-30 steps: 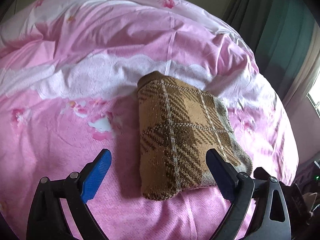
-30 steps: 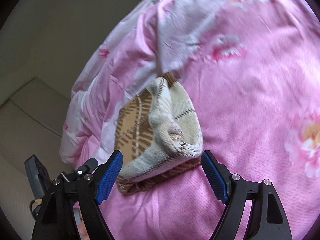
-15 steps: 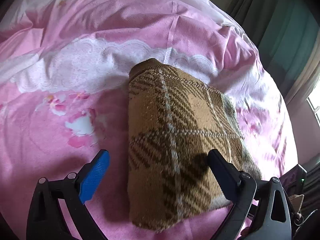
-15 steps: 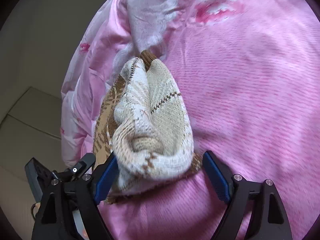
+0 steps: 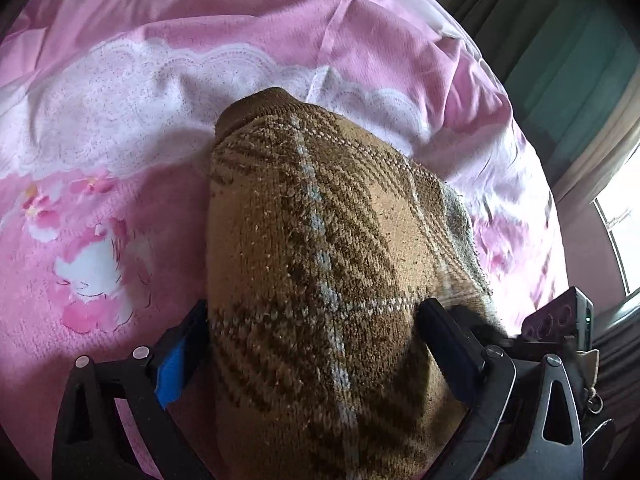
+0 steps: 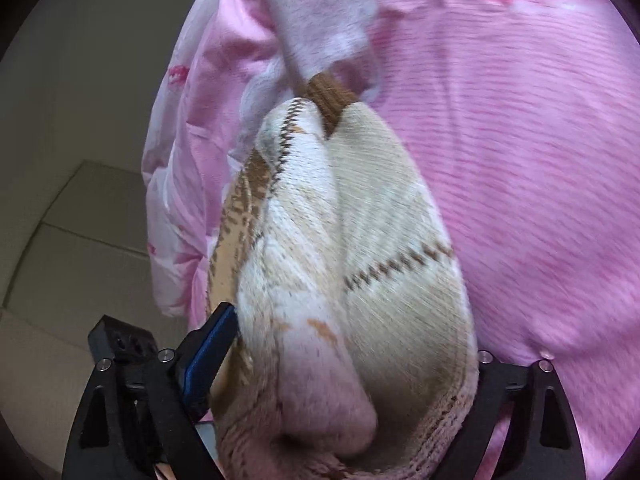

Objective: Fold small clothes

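Observation:
A folded knit garment, brown plaid (image 5: pixel 320 264) on one side and cream (image 6: pixel 360 264) on the other, lies on a pink bedspread (image 5: pixel 120 240). My left gripper (image 5: pixel 316 340) is open and straddles the garment's near end. Its blue-padded left finger (image 5: pixel 180 360) sits at the fabric's edge, and the right finger (image 5: pixel 444 340) rests against the other side. From the opposite end, my right gripper (image 6: pixel 348 356) is open around the cream bundle. That gripper's left finger (image 6: pixel 212 344) touches the knit, while the cloth hides the right fingertip.
Green curtains (image 5: pixel 568 40) and a bright window (image 5: pixel 624 232) stand past the bed's right edge. A beige tiled floor (image 6: pixel 80 220) lies beyond the bedspread's edge (image 6: pixel 168 208). A dark device (image 5: pixel 560 316) shows low at the right; another (image 6: pixel 120 340) sits by my right gripper.
Both grippers have come forward and down onto the garment, which now fills the gap between each pair of fingers. Their jaws look about as wide as before.

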Demonstrator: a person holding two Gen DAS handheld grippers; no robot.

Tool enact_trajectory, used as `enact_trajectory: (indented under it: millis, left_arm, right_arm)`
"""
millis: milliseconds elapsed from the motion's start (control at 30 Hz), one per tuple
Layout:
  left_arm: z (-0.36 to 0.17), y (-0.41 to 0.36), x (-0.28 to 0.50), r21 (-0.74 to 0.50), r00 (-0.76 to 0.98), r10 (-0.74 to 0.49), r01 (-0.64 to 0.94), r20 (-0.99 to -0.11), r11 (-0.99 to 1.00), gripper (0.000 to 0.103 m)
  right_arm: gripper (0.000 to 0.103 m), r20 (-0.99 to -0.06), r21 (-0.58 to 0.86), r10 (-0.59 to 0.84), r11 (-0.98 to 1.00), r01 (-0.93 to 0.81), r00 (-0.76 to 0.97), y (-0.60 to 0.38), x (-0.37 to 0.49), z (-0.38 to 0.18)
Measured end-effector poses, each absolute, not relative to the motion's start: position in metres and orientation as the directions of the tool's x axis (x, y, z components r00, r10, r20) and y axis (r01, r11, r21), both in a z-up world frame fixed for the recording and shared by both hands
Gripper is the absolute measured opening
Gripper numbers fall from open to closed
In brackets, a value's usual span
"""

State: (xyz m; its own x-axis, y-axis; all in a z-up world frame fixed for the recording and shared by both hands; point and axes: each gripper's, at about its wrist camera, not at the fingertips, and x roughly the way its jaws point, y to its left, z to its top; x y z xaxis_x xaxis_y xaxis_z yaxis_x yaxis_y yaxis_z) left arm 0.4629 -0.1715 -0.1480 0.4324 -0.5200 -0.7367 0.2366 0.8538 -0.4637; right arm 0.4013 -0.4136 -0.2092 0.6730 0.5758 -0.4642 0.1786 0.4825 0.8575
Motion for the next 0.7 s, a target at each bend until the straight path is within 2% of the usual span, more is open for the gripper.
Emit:
enact_trajectory:
  millis: [133, 233, 400, 700]
  left_arm:
    - [-0.145, -0.174, 0.461, -0.445, 0.44, -0.509, 0.246, -0.74, 0.861, 0.093]
    - [-0.142, -0.177, 0.457, -0.432, 0.453, -0.499, 0.25, -0.739, 0.866, 0.086]
    - [-0.128, -0.173, 0.452, -0.441, 0.46, -0.517, 0.269, -0.722, 0.856, 0.077]
    - [-0.081, -0.146, 0.428, -0.442, 0.499, -0.524, 0.283, -0.69, 0.851, 0.076]
  right_arm:
    - [0.062, -0.47, 0.851, 0.579, 0.499, 0.166, 0.666, -0.415, 0.405, -0.214]
    - [0.054, -0.463, 0.846, 0.573, 0.513, 0.145, 0.676, -0.415, 0.402, -0.213]
    - [0.047, -0.454, 0.847, 0.567, 0.514, 0.136, 0.687, -0.412, 0.398, -0.202]
    - [0.046, -0.415, 0.846, 0.567, 0.528, 0.072, 0.712, -0.397, 0.38, -0.165]
